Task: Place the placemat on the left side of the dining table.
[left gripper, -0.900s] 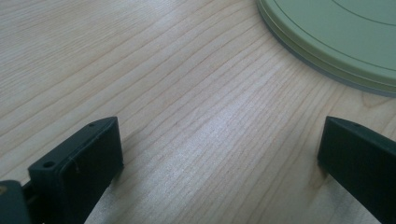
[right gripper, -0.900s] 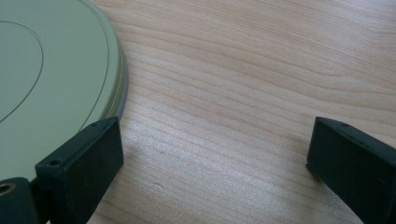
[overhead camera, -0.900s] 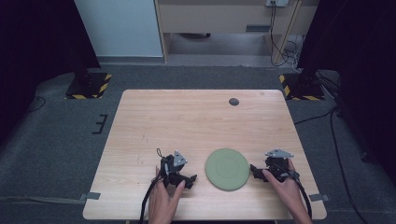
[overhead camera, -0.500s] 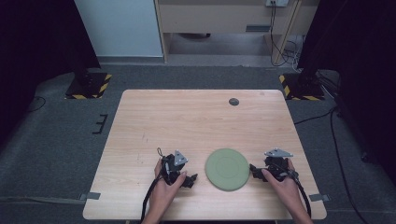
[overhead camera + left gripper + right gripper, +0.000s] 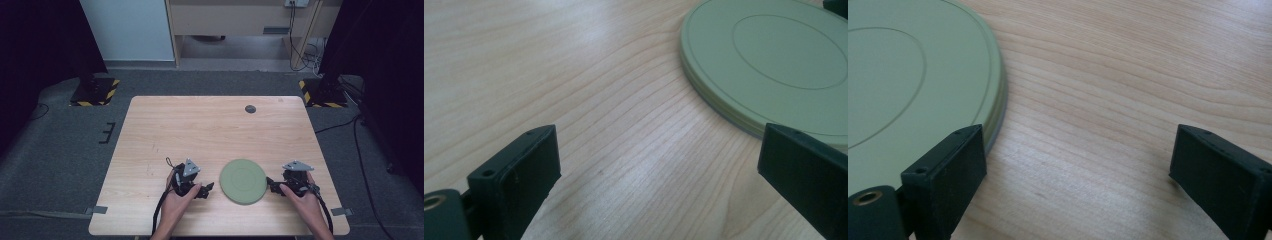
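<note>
Left gripper [image 5: 206, 189]: jaws are standing wide apart and gripping nothing; in the left gripper view [image 5: 659, 172] bare wood is showing between them, with the plate's rim just in front of one jaw.
Right gripper [image 5: 272, 186]: jaws are also standing apart and empty; in the right gripper view [image 5: 1078, 170] one jaw is overlapping the plate's edge in the picture, but whether it is touching cannot be told, and the other jaw is hovering over bare wood.
Green plate [image 5: 243, 181]: a flat, round, pale green plate is lying face up on the near part of the table, between the two grippers; a faint ring is marking its centre [image 5: 774, 60], and its rim is resting on the wood [image 5: 908, 80].
Hands: the person's left hand [image 5: 181, 196] is holding its gripper just left of the plate, the right hand [image 5: 300, 192] is holding its gripper just right of it.
Table [image 5: 200, 130]: light wood with rounded corners; most of its surface is lying bare.
Small dark disc [image 5: 250, 109]: a little round dark object is sitting near the far edge, well apart from the plate.
Floor [image 5: 60, 150]: grey carpet is surrounding the table.
</note>
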Demonstrator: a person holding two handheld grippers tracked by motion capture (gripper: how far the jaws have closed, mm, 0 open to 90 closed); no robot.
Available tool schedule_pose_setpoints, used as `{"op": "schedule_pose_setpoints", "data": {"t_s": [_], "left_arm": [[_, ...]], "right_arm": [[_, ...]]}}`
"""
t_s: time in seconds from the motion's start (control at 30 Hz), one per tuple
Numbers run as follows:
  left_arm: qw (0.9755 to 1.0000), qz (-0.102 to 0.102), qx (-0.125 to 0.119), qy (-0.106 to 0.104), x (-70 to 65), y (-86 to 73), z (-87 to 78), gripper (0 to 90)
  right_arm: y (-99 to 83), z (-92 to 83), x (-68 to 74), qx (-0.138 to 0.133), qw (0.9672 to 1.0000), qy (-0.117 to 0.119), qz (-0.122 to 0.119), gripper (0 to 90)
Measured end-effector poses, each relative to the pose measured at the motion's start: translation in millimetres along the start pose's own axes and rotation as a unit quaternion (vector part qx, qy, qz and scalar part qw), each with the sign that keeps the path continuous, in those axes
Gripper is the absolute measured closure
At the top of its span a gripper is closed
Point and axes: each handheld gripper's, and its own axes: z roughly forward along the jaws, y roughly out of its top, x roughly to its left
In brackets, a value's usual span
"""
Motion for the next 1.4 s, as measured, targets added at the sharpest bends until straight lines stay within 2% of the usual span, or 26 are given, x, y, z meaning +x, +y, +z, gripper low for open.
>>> {"op": "schedule_pose_setpoints", "data": {"t_s": [0.03,0.07,0.17,0.2,0.27,0.37,0.57,0.77,1.03,1.17,1.4], "left_arm": [[1.0,0.0,0.0,0.0,0.0,0.0,0.0,2.6],[1.0,0.005,-0.001,-0.008,-3.2,-0.3,2.2,2.5],[0.9999,0.005,-0.002,-0.015,-6.9,0.5,4.3,2.5],[0.9997,0.013,0.0,-0.019,-12.3,1.8,7.0,2.6],[0.9996,0.017,0.003,-0.022,-15.4,2.2,8.8,2.5],[0.9991,0.032,0.004,-0.028,-27.2,5.2,14.3,2.8],[0.998,0.053,0.016,-0.031,-37.6,6.0,22.4,2.8],[0.9977,0.06,0.019,-0.026,-41.2,7.7,26.9,3.6],[0.9978,0.059,0.022,-0.02,-41.8,9.3,28.6,2.2],[0.9976,0.065,0.021,-0.012,-42.8,10.7,29.1,2.7],[0.9978,0.062,0.022,-0.009,-42.3,11.2,29.7,3.3]], "right_arm": [[0.0,0.0,0.0,0.0,1.0,0.0,0.0,7.4],[-1.4,-4.0,0.4,-0.007,0.9999,0.012,-0.001,6.5],[-2.6,-7.1,1.1,-0.009,0.9998,0.016,-0.005,6.4],[-3.5,-11.4,1.3,-0.017,0.9996,0.021,-0.002,6.5],[-3.8,-12.9,1.8,-0.017,0.9996,0.023,-0.003,6.5],[-5.0,-14.5,6.1,-0.021,0.9993,0.029,-0.015,6.5],[-5.9,-17.7,11.2,-0.027,0.9987,0.034,-0.026,6.5],[-6.9,-20.2,14.2,-0.027,0.9985,0.036,-0.031,6.4],[-8.8,-19.2,20.3,-0.024,0.9979,0.044,-0.041,6.6],[-8.5,-18.2,21.9,-0.024,0.998,0.042,-0.041,6.6],[-7.9,-17.5,20.5,-0.023,0.9982,0.04,-0.038,6.3]]}}
